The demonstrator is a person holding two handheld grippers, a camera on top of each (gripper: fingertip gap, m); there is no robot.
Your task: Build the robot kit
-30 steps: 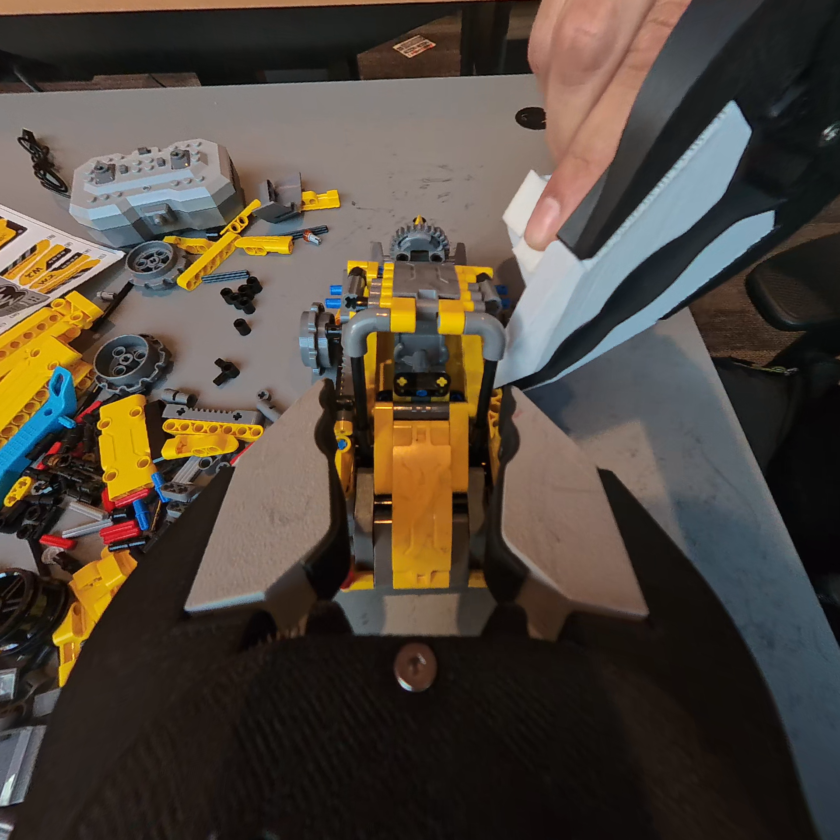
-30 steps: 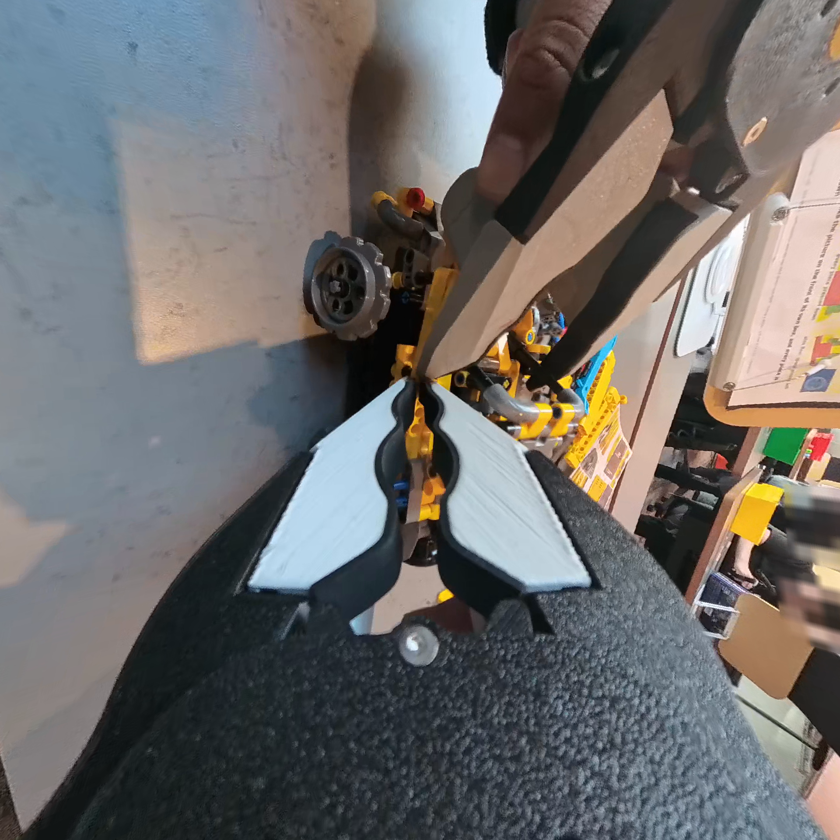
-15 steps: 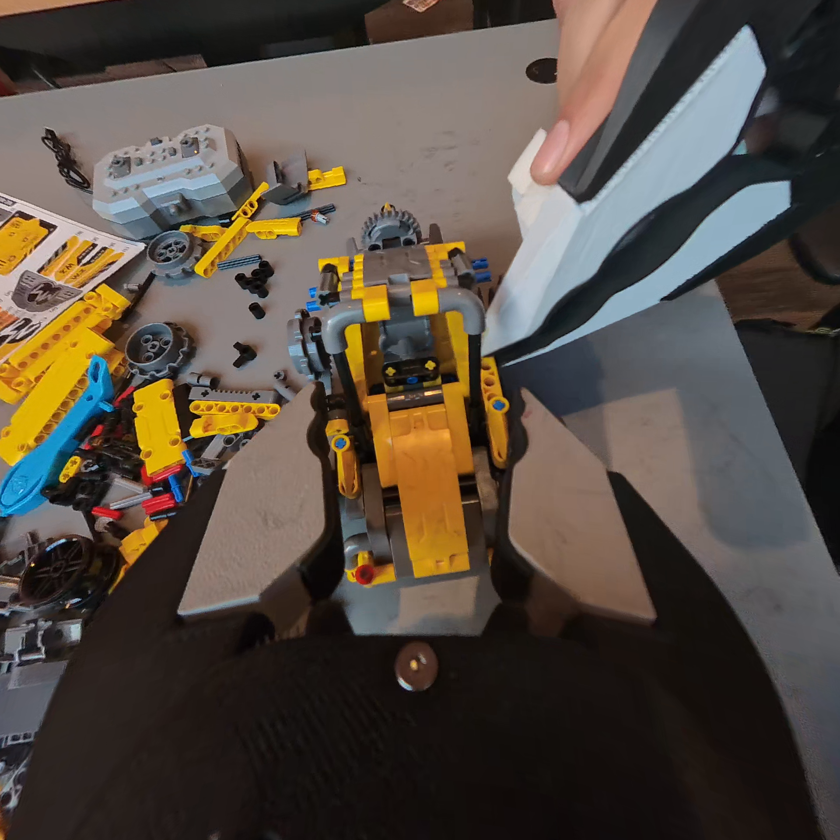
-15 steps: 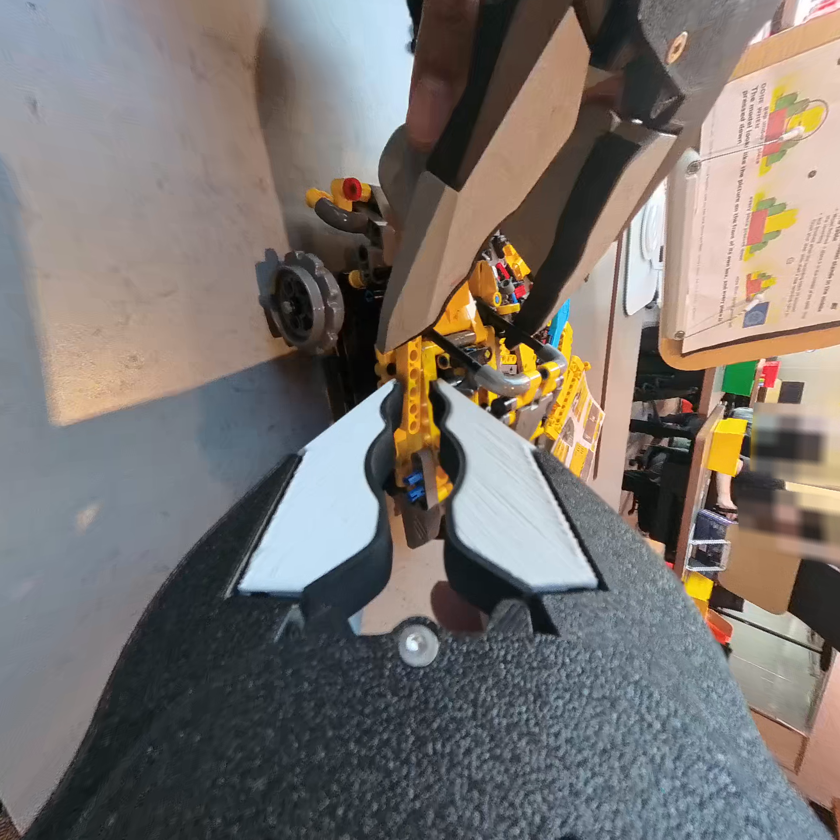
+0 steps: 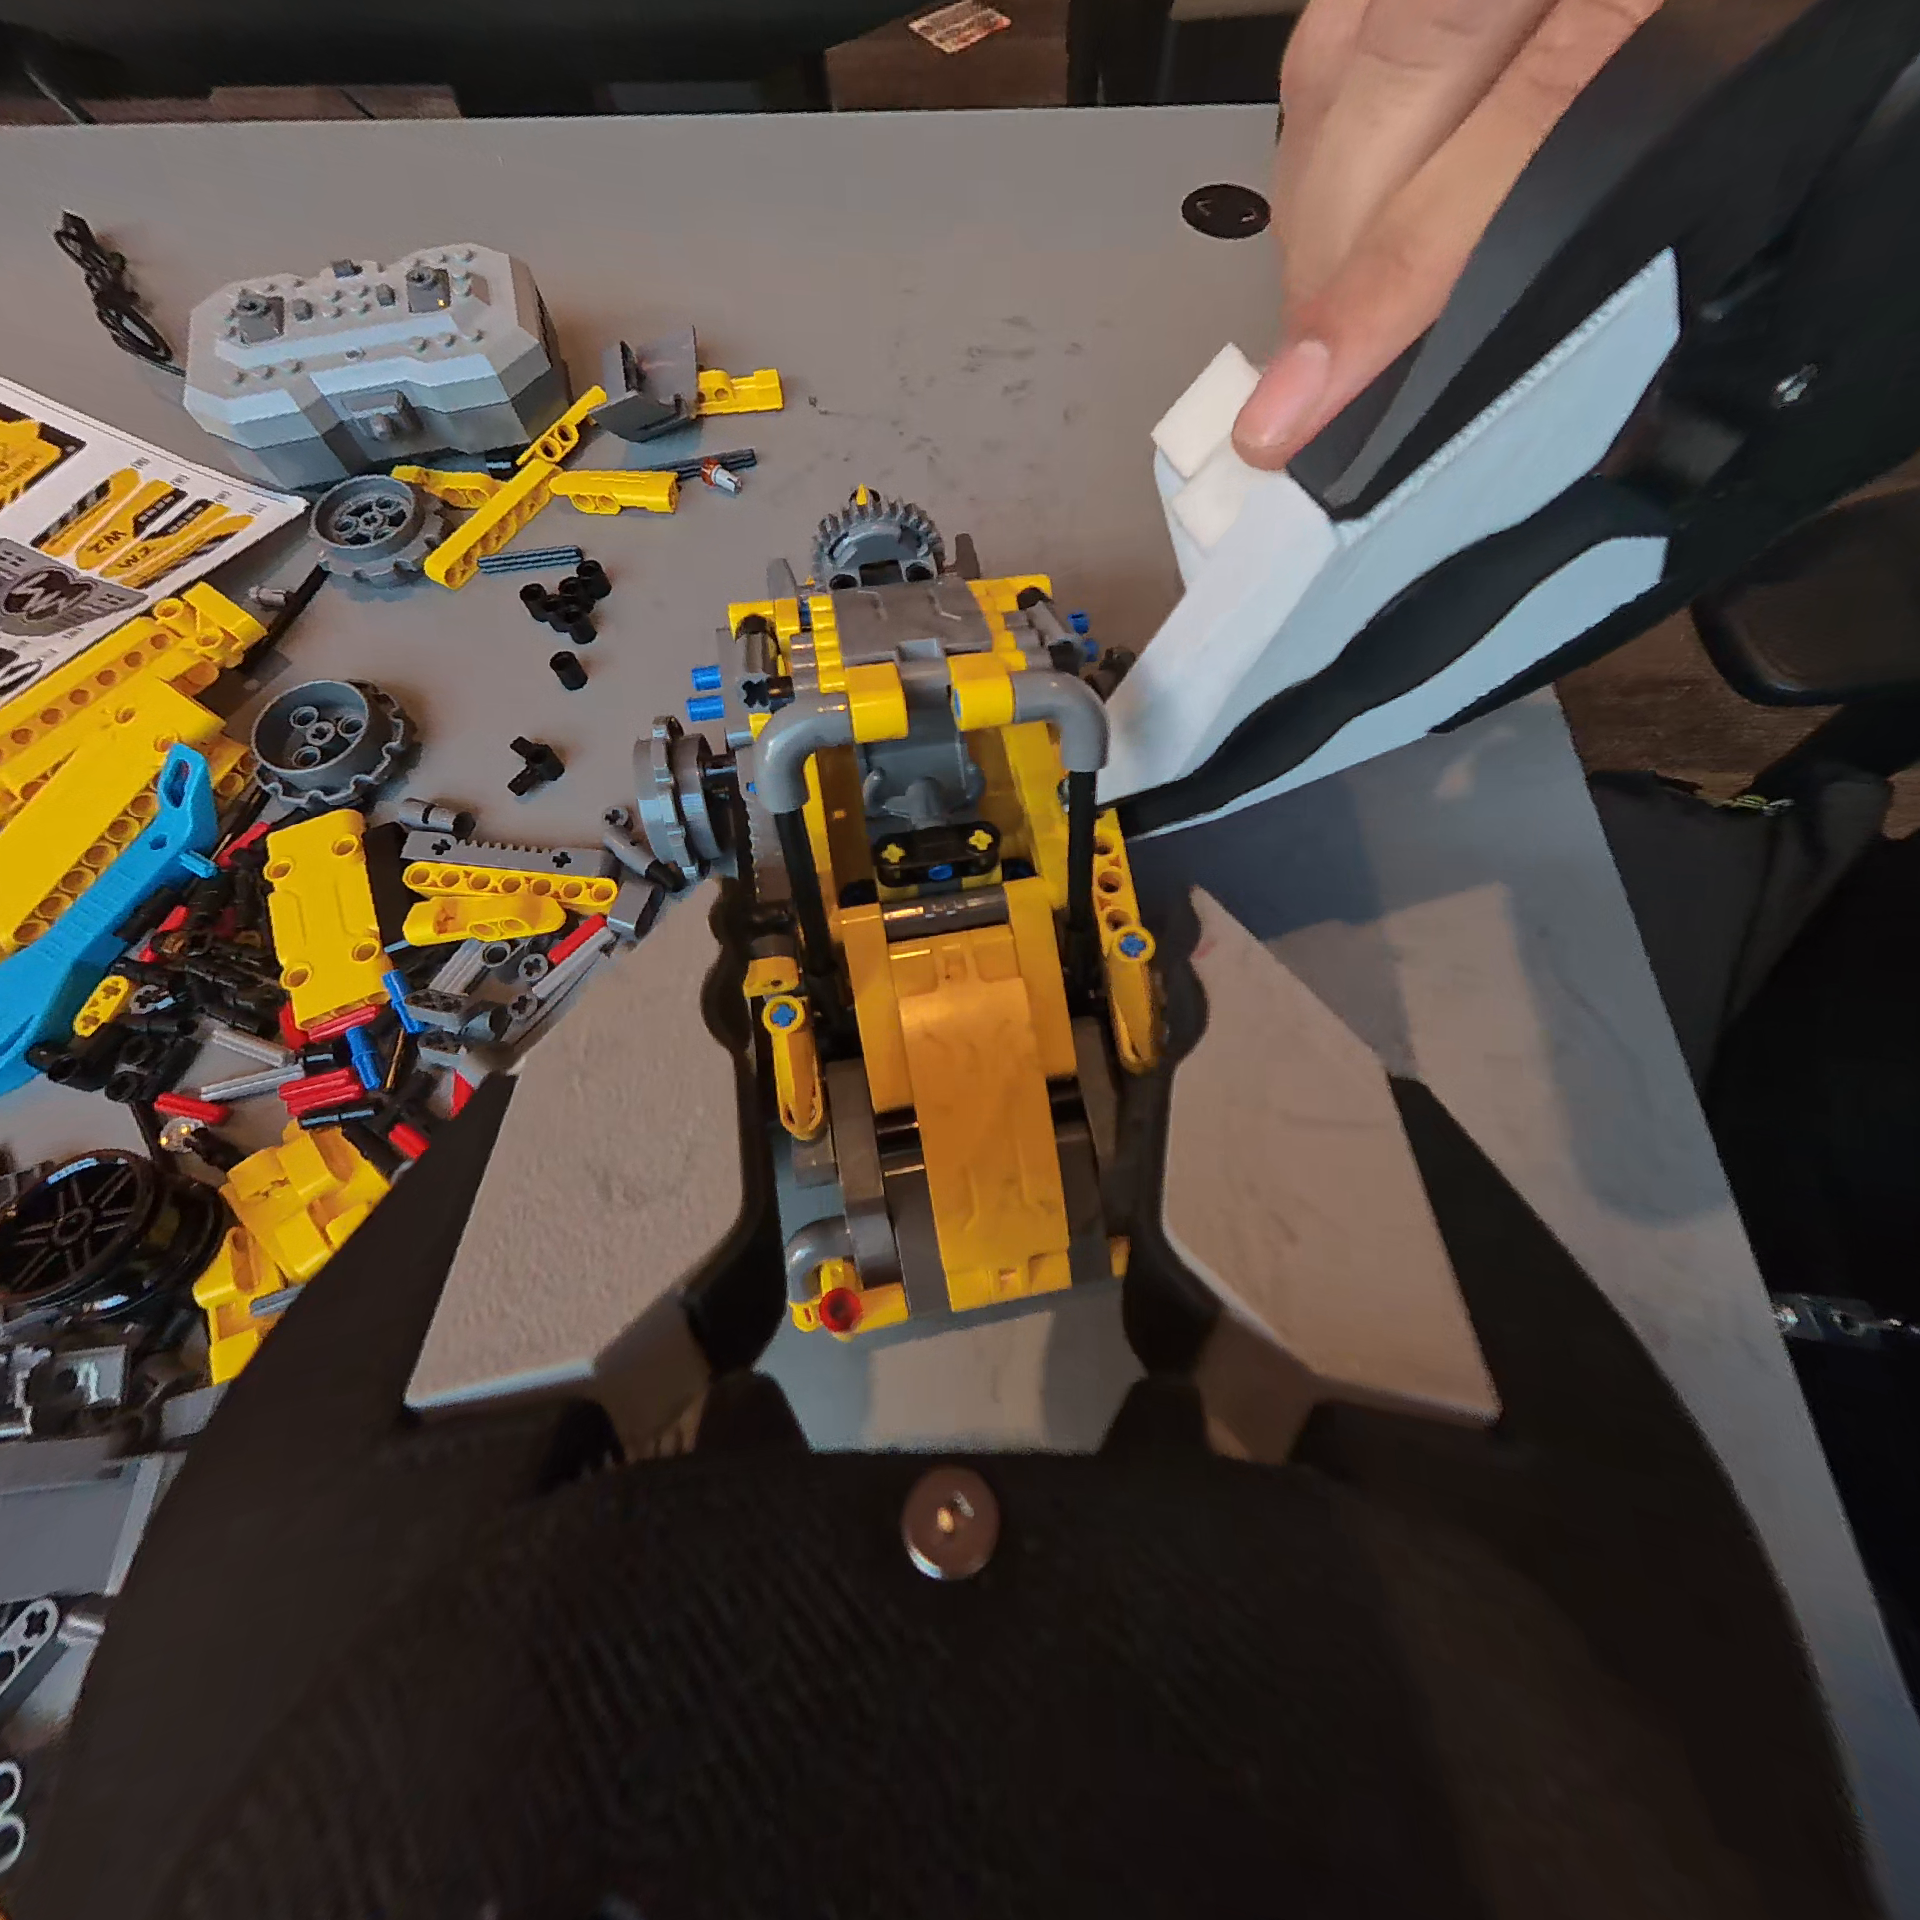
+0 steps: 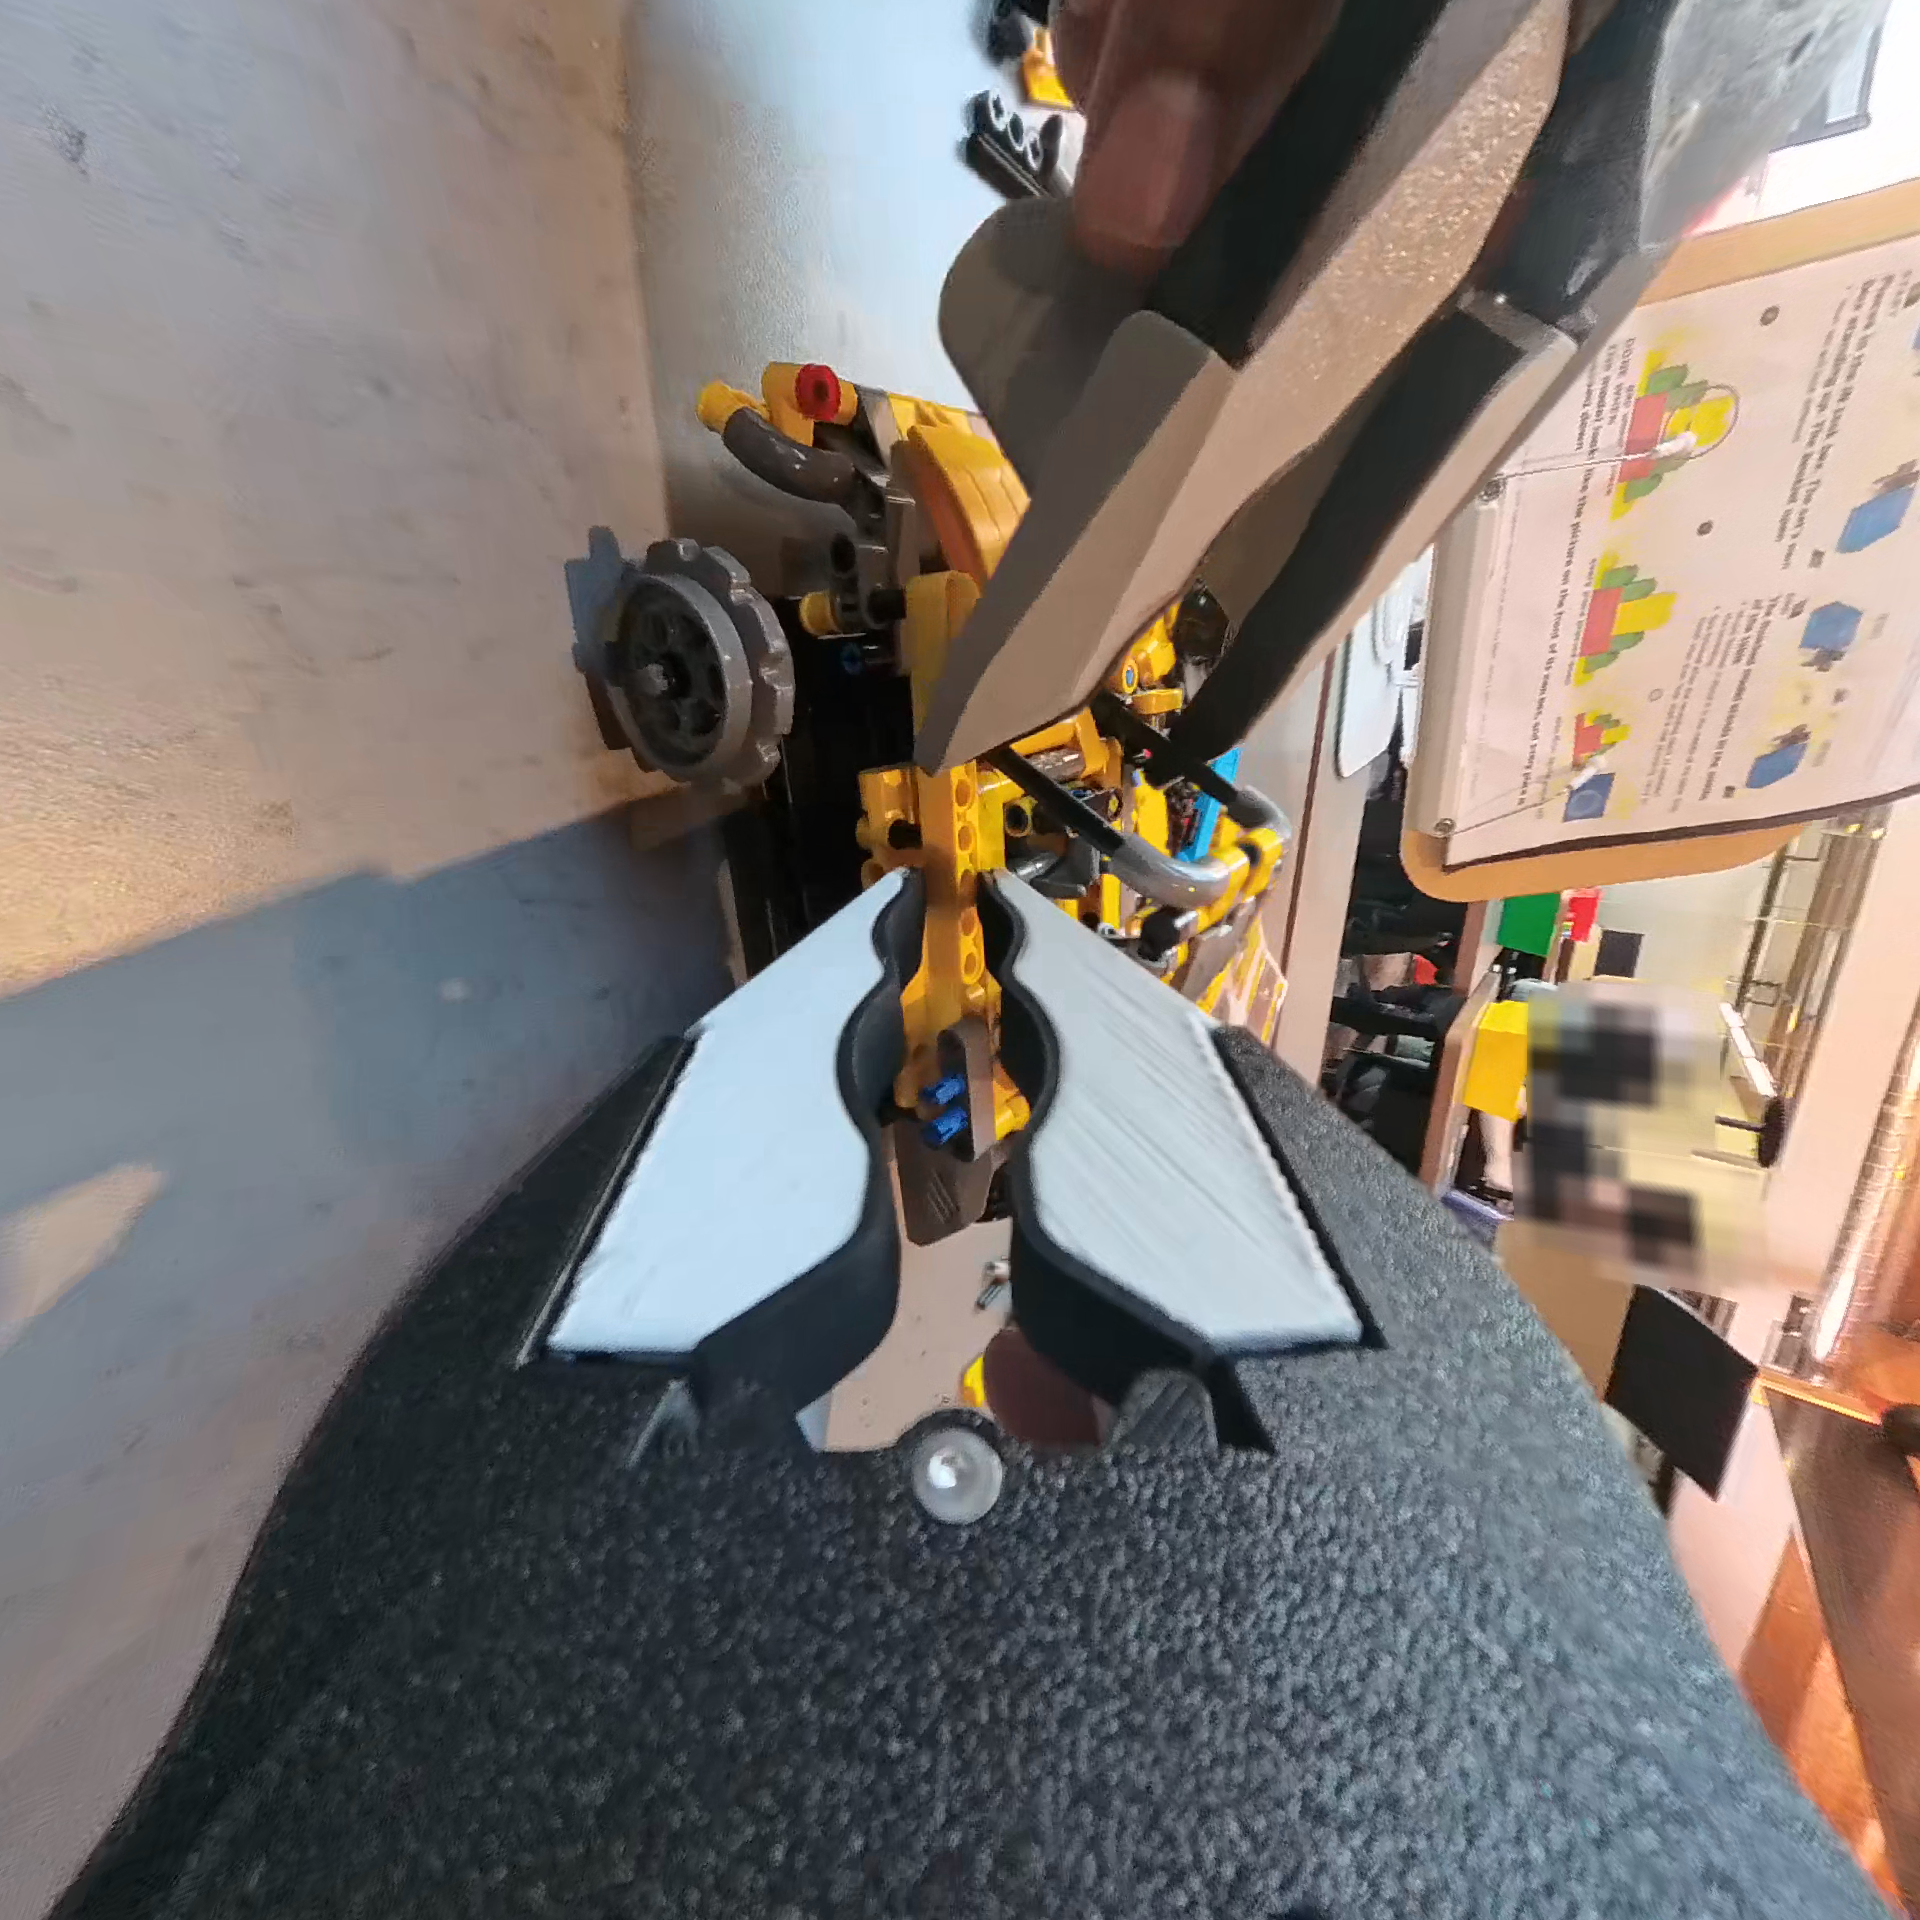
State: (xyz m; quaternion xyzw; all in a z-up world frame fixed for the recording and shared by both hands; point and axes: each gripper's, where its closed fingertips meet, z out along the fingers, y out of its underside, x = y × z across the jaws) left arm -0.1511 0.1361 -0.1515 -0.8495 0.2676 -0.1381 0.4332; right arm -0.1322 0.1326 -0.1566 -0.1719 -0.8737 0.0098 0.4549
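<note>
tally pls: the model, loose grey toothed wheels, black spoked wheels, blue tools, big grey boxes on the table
yellow and grey brick-built vehicle model: 1
loose grey toothed plastic wheels: 2
black spoked wheel: 1
blue plastic tool: 1
big grey studded box: 1
total: 6

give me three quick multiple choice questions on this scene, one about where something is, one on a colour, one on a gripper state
1. The loose brick parts lie where from the yellow model?
A left
B right
C on top

2. The round stud at the model's near corner is:
A green
B red
C white

3. The right gripper is:
A wide open, empty
B shut on a yellow beam
C out of view

Key: 1 A, the pile fills the left wrist view's left side; 2 B, it shows red; 3 B, both fingers press the beam.
</note>
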